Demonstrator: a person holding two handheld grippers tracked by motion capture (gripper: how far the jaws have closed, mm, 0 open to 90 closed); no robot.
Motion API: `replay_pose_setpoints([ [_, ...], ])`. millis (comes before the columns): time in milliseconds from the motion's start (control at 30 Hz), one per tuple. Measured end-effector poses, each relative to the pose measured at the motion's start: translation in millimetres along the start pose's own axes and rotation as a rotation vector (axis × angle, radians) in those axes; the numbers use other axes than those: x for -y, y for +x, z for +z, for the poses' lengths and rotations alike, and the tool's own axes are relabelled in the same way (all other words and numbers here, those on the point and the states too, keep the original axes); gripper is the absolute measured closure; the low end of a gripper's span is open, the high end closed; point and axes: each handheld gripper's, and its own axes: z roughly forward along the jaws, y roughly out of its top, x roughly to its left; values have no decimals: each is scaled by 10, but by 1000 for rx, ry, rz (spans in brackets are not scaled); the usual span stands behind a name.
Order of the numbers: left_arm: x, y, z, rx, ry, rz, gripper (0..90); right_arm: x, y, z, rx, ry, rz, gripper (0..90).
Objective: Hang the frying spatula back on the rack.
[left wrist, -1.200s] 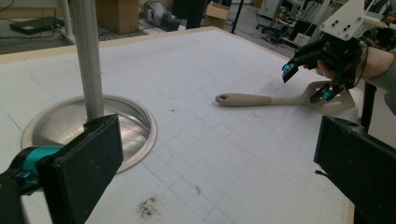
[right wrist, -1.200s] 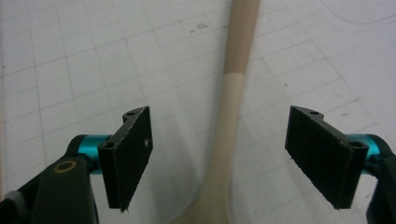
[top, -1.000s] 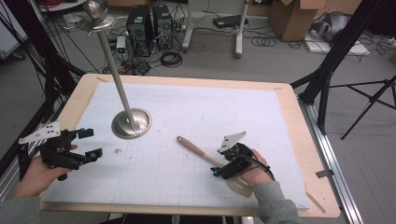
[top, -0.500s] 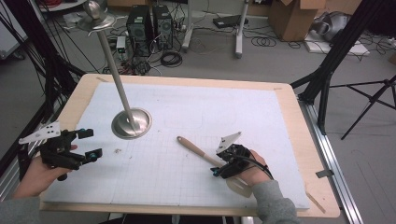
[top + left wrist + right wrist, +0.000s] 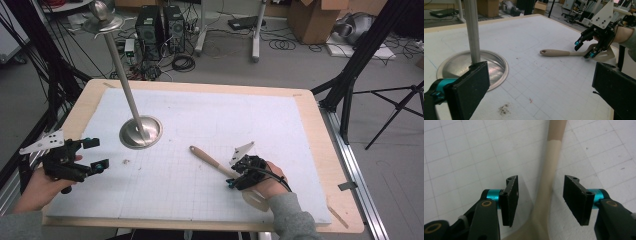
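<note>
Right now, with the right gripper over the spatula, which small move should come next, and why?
Probably close the right gripper on the spatula. Its jaws stand open on either side of the beige neck, which lies on the table between them, not yet touched. The left gripper is open and far away, near the metal stand.

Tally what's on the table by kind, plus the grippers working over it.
Spatulas: 1, the beige spatula, its neck between the open right gripper jaws.
Metal stands: 1, the pole stand on its round base.
Grippers: 2, counting the left gripper, open too.
Total: 4.
</note>
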Motion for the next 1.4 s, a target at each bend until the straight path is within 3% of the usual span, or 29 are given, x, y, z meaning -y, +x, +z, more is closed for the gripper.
replay_pose_setpoints([
  [367,3,2,-2,0,2,1,18,13,-4,-7,13,28,19,542],
  [900,2,10,-19,-2,-1,0,18,-7,85,-28,70,61,-28,597],
  [1400,11,16,-23,-2,-1,-4,18,8,73,-30,49,63,6,668],
])
